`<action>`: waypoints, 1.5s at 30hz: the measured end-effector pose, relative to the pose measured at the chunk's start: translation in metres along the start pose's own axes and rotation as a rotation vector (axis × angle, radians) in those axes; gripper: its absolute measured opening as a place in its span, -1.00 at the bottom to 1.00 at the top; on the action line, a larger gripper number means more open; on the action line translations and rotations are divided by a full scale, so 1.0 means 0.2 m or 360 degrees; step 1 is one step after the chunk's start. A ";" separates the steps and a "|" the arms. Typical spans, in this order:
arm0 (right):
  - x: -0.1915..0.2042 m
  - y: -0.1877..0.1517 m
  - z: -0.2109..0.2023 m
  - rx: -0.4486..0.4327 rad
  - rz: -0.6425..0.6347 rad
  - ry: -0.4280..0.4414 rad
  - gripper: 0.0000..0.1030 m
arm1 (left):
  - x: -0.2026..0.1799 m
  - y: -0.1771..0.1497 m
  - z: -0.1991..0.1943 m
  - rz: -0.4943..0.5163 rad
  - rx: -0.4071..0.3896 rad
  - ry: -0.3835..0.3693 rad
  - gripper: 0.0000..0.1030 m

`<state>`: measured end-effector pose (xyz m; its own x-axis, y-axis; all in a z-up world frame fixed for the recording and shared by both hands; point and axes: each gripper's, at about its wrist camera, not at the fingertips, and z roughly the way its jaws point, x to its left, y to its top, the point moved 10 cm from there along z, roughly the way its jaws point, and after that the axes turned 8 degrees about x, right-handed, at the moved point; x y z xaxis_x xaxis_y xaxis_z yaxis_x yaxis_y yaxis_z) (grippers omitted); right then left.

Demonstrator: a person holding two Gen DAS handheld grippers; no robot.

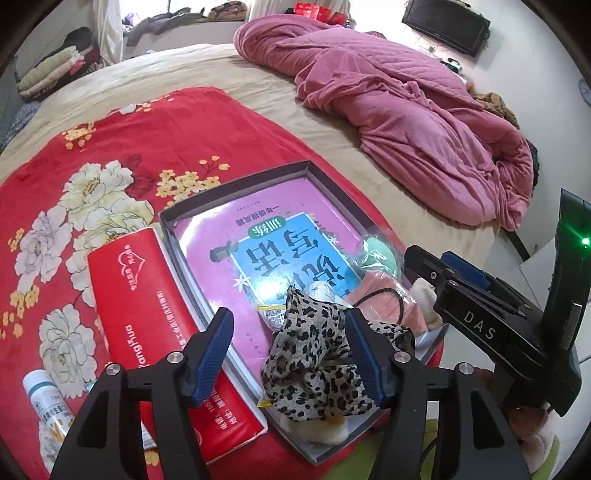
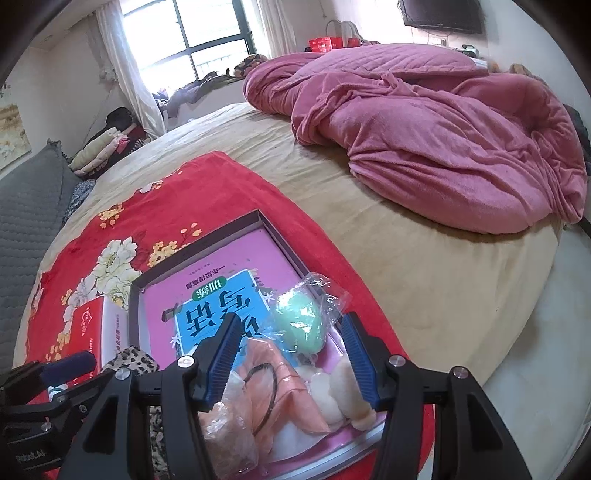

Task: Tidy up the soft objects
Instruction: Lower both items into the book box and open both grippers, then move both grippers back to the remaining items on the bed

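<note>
Left claw jaws apart, gripping nothing — leopard-print scarf lies loose under its right finger, in the shallow box. Right claw half-spread, empty — pink cloth in plastic below between fingers, green bagged ball just ahead.

A wide bed in a tan sheet is seen, with a pink quilt heaped on it. Daylight is let in through a curtained window. A dark TV is mounted on the pale wall. Folded clothes are stacked beside the bed.
</note>
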<state>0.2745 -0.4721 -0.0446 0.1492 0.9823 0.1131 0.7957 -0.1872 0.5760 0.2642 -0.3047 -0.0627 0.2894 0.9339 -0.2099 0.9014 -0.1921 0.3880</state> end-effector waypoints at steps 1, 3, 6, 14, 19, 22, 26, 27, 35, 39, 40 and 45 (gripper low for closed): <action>0.00 0.00 -0.01 -0.0005 -0.0005 -0.0004 0.13 | 0.00 0.00 -0.01 -0.0002 -0.0003 0.0001 0.30; 0.01 0.00 -0.02 -0.0008 -0.0012 0.0000 0.18 | 0.01 -0.01 -0.02 -0.0003 -0.0008 0.0000 0.35; 0.02 0.01 -0.04 -0.0019 -0.0016 -0.0013 0.19 | 0.02 -0.02 -0.04 -0.0004 -0.0016 0.0011 0.39; 0.03 0.00 -0.08 -0.0042 -0.0054 -0.0081 0.21 | 0.04 -0.05 -0.10 -0.0008 -0.0037 0.0014 0.44; 0.05 0.01 -0.13 -0.0067 -0.0072 -0.0109 0.24 | 0.06 -0.08 -0.14 -0.0014 -0.0054 0.0018 0.48; 0.07 0.02 -0.18 -0.0093 -0.0082 -0.0116 0.25 | 0.06 -0.09 -0.17 -0.0014 -0.0069 0.0017 0.49; 0.11 0.03 -0.25 -0.0125 -0.0100 -0.0106 0.27 | 0.09 -0.10 -0.23 -0.0014 -0.0096 0.0037 0.49; 0.13 0.03 -0.27 -0.0138 -0.0106 -0.0098 0.29 | 0.10 -0.11 -0.25 -0.0020 -0.0101 0.0039 0.50; 0.30 0.03 -0.39 -0.0181 -0.0180 -0.0064 0.41 | 0.22 -0.16 -0.38 -0.0072 -0.0144 0.0054 0.50; 0.39 0.02 -0.43 -0.0189 -0.0231 -0.0055 0.42 | 0.29 -0.20 -0.44 -0.0097 -0.0168 0.0062 0.50; 0.41 0.01 -0.44 -0.0190 -0.0242 -0.0054 0.42 | 0.30 -0.20 -0.45 -0.0105 -0.0174 0.0065 0.50; 0.54 -0.02 -0.50 -0.0205 -0.0323 -0.0042 0.43 | 0.40 -0.26 -0.53 -0.0156 -0.0204 0.0076 0.51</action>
<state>0.2292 -0.3662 0.0462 0.0107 0.9993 -0.0357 0.7298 0.0166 0.6835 0.2057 -0.1877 -0.0041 0.1840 0.9601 -0.2108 0.8751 -0.0624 0.4800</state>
